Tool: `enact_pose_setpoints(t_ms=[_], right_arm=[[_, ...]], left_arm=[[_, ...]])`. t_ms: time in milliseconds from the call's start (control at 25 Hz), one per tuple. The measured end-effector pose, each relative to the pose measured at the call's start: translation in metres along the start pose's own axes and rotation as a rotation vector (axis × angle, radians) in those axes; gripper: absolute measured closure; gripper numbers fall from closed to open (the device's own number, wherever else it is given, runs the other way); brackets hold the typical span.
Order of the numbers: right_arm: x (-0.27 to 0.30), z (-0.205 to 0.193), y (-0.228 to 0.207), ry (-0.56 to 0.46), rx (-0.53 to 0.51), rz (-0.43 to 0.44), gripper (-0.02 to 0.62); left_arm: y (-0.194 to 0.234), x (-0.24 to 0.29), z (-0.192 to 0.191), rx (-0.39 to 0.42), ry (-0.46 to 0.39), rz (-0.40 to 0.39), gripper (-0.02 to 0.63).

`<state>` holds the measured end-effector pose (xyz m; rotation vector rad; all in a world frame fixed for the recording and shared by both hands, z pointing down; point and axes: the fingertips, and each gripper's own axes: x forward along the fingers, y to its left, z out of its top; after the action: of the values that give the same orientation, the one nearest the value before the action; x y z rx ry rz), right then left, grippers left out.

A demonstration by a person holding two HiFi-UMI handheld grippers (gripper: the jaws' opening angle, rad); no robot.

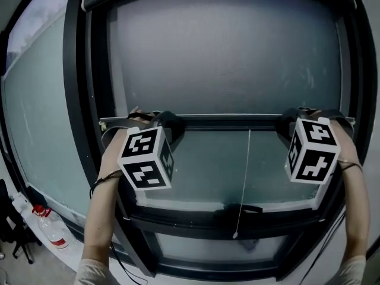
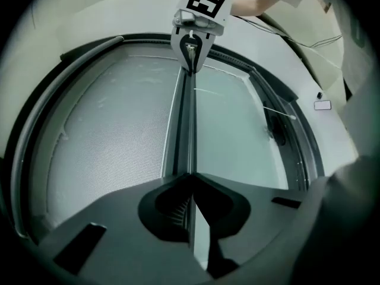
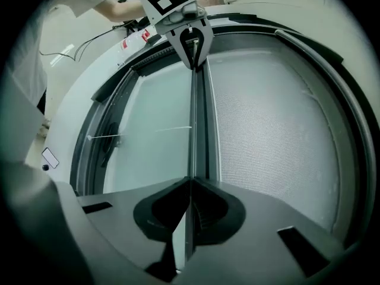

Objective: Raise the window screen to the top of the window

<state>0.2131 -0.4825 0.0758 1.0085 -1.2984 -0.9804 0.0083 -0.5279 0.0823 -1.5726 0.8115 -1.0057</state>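
The grey mesh window screen (image 1: 225,58) covers the upper part of the window, and its bottom bar (image 1: 228,117) runs level across the middle. My left gripper (image 1: 169,122) is shut on the bar's left end and my right gripper (image 1: 294,119) on its right end. In the left gripper view the jaws (image 2: 189,180) pinch the bar's thin edge (image 2: 184,129), with mesh (image 2: 113,141) to the left and the right gripper (image 2: 191,46) at the far end. In the right gripper view the jaws (image 3: 190,181) clamp the same bar (image 3: 199,123), with the left gripper (image 3: 189,40) beyond.
Bare glass (image 1: 208,171) shows below the bar. A thin pull cord (image 1: 244,177) hangs from the bar to the dark lower frame (image 1: 237,208). The black window frame (image 1: 80,100) surrounds the screen. A plastic bottle (image 1: 50,227) stands on the floor at lower left.
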Motion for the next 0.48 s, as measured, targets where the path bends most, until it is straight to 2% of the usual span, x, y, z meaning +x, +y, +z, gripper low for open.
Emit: enact_pose_setpoints(t_ms=[480], right_arm=[[-0.039, 0.001, -0.126, 0.068, -0.023, -0.171, 0.575]], left_arm=[[0.129, -0.024, 0.008, 0.041, 0.049, 0.17, 0.588]])
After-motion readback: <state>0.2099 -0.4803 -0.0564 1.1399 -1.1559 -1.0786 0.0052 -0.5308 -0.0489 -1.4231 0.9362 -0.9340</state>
